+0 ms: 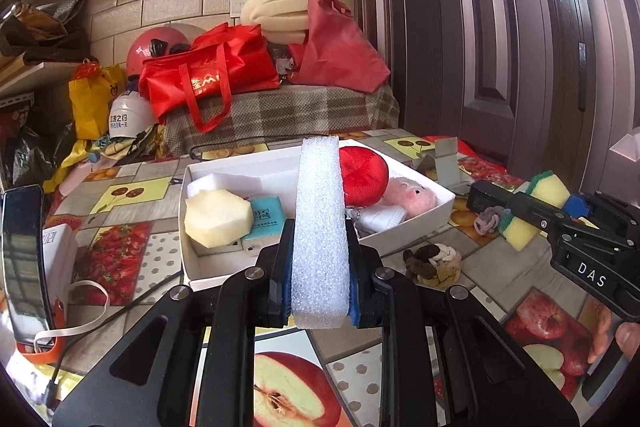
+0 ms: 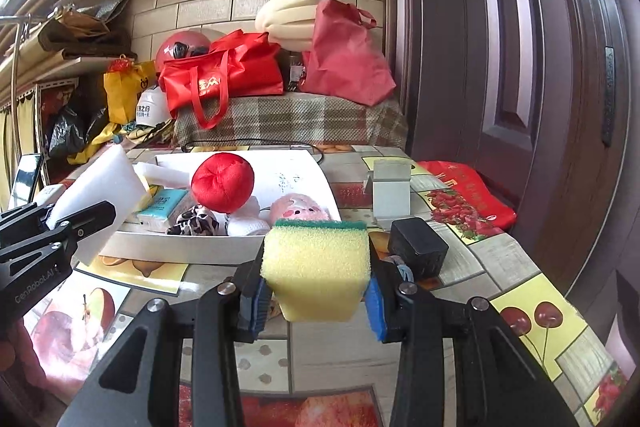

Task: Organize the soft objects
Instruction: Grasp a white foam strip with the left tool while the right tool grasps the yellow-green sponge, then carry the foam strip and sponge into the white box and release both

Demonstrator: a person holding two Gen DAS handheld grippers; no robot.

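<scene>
My left gripper (image 1: pixel 320 291) is shut on a white foam block (image 1: pixel 319 227) held upright just in front of the white box (image 1: pixel 424 215). The block also shows in the right wrist view (image 2: pixel 100 195). My right gripper (image 2: pixel 316 291) is shut on a yellow sponge with a green scrub top (image 2: pixel 316 267), above the table right of the box (image 2: pixel 180 247). The box holds a red plush ball (image 1: pixel 362 175), a pink plush toy (image 1: pixel 416 197), a cream foam piece (image 1: pixel 218 217), a teal tissue pack (image 1: pixel 266 217) and white cloth (image 1: pixel 380 219).
Two knotted hair ties (image 1: pixel 434 263) (image 1: pixel 488 221) lie on the fruit-print tablecloth right of the box. A black cube (image 2: pixel 418 247) and a grey stand (image 2: pixel 390 195) sit at the right. A phone (image 1: pixel 22 259) stands at the left. Red bags (image 1: pixel 212 75) and a door (image 1: pixel 500 27) are behind.
</scene>
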